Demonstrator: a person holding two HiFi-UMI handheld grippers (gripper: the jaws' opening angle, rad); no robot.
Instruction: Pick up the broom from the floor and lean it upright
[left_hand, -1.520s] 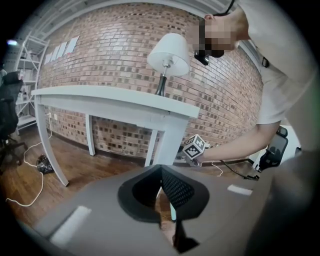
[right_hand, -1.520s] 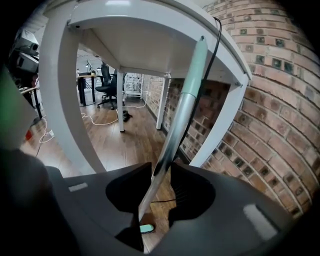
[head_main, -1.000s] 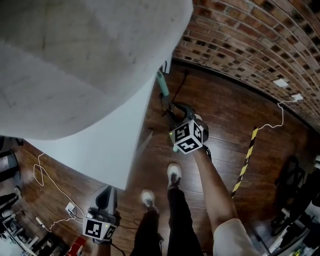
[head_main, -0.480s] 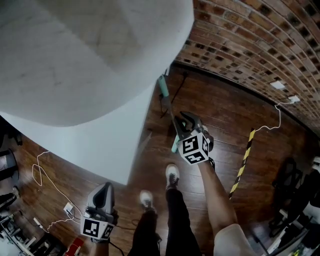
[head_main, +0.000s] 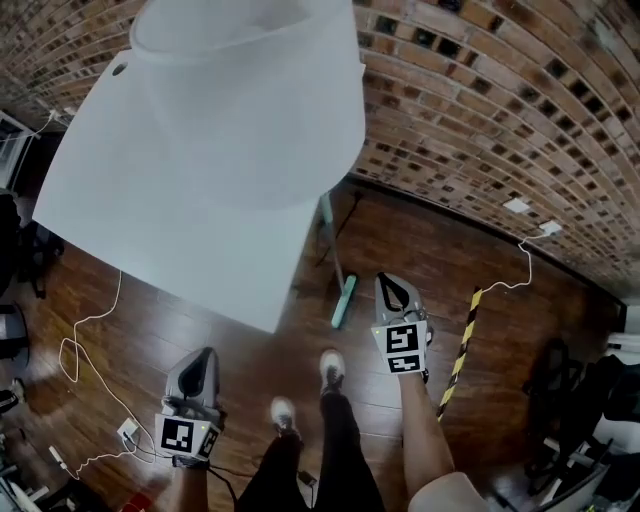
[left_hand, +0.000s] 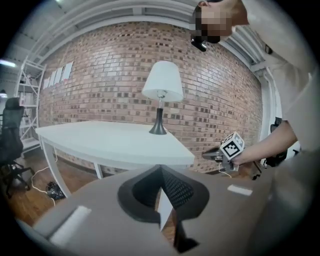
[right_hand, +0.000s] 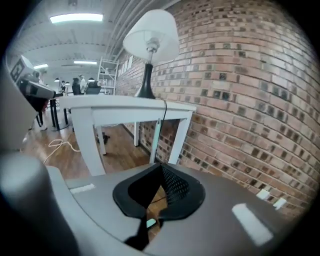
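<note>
The broom (head_main: 336, 262) stands upright with its teal foot on the wooden floor, its pale handle (right_hand: 156, 141) leaning on the white table's edge near the brick wall. My right gripper (head_main: 392, 286) hovers just right of the broom's foot, apart from it. Its jaws are shut with nothing between them, as the right gripper view (right_hand: 161, 168) also shows. My left gripper (head_main: 204, 359) is lower left, beside the table's corner, far from the broom. Its jaws (left_hand: 160, 170) meet at the tips and hold nothing.
A white table (head_main: 190, 200) with a white-shaded lamp (left_hand: 162, 82) fills the upper left. A brick wall (head_main: 480, 110) runs behind. A yellow-black striped strip (head_main: 460, 345) lies at the right. White cables (head_main: 85, 350) trail at the left. The person's shoes (head_main: 332, 368) stand between the grippers.
The right gripper let go of the broom, shut, and drew back and up. The broom now stands by itself against the table. The left gripper rose too.
</note>
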